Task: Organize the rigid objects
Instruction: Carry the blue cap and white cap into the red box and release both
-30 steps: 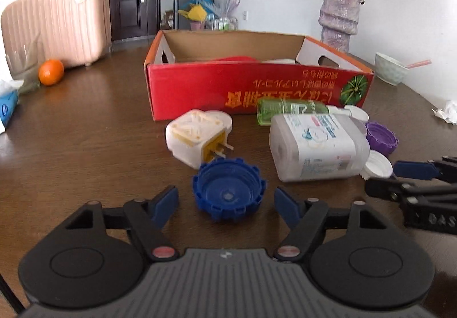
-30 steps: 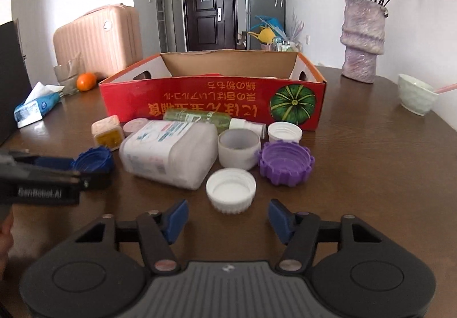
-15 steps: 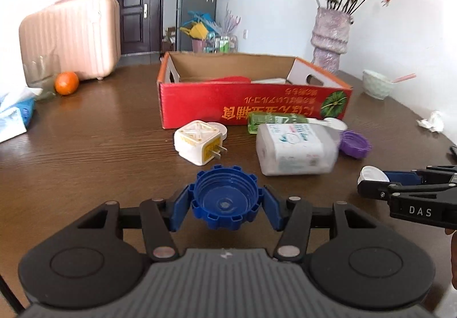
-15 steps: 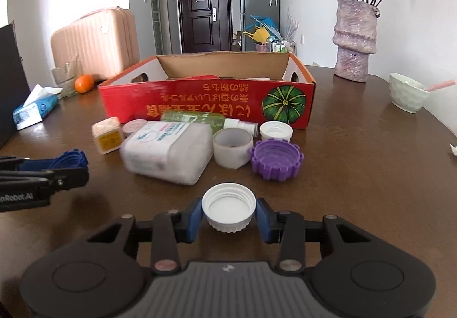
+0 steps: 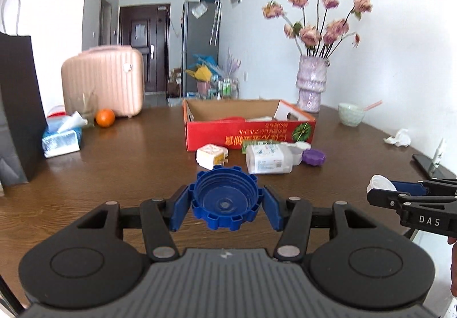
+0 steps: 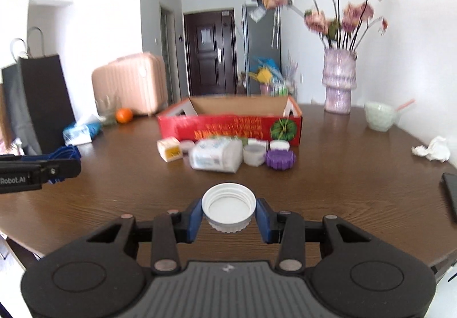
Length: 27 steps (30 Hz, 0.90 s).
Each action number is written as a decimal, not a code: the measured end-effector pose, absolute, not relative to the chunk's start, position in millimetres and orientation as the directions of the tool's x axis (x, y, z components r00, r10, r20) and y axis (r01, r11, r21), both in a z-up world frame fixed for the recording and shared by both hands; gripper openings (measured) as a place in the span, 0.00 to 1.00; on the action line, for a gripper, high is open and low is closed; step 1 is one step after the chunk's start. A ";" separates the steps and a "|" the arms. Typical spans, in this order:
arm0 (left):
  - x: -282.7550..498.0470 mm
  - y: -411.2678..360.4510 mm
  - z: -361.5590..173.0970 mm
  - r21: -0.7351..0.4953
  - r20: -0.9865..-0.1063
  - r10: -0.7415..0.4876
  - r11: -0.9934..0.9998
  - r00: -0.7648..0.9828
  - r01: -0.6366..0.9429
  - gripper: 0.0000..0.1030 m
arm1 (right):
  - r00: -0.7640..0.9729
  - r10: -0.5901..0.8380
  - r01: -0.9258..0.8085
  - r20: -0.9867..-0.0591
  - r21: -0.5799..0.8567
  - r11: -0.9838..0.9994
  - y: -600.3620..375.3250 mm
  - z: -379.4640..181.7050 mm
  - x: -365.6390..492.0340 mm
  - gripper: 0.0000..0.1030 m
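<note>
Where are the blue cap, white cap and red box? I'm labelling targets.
blue cap point(image 5: 224, 201): left wrist view, threaded inside.
white cap point(image 6: 228, 206): right wrist view, inner floor.
red box point(image 6: 228, 129): right wrist view, front wall.

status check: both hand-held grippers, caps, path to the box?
Left hand-held gripper shut on blue cap. Right hand-held gripper shut on white cap. Loose items crowd red box front.

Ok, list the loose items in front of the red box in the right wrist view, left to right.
Yellow-faced plug adapter → big white bottle lying on its side → white cup-shaped cap → purple cap.
</note>
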<state>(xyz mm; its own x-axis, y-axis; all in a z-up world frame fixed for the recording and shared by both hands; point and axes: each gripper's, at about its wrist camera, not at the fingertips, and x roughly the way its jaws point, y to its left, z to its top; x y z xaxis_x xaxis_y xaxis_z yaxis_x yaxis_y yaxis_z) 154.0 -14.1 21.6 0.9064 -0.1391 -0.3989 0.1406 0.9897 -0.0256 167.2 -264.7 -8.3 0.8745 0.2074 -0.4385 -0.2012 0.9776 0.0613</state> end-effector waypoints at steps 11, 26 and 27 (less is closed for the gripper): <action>84.2 -6.3 41.6 -0.062 -0.285 -0.127 0.992 0.950 0.114 0.54 | 0.917 0.225 -0.222 -0.330 0.049 0.974 -261.0 18.2 100.2 0.38; 102.6 0.7 47.5 -0.044 -0.270 -0.136 0.991 0.953 0.129 0.54 | 0.931 0.227 -0.221 -0.287 0.053 0.974 -250.2 27.2 118.1 0.38; 108.1 1.6 47.4 -0.047 -0.272 -0.137 0.991 0.952 0.129 0.54 | 0.931 0.223 -0.217 -0.290 0.052 0.975 -250.0 27.5 123.5 0.38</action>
<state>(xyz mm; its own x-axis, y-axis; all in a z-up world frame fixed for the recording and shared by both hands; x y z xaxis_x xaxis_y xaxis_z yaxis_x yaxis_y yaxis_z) 108.1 1.6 47.4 0.9525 -0.1369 -0.2722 0.1290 0.9905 -0.0467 123.5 -250.0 27.5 0.9308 0.2227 -0.2899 -0.2169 0.9748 0.0524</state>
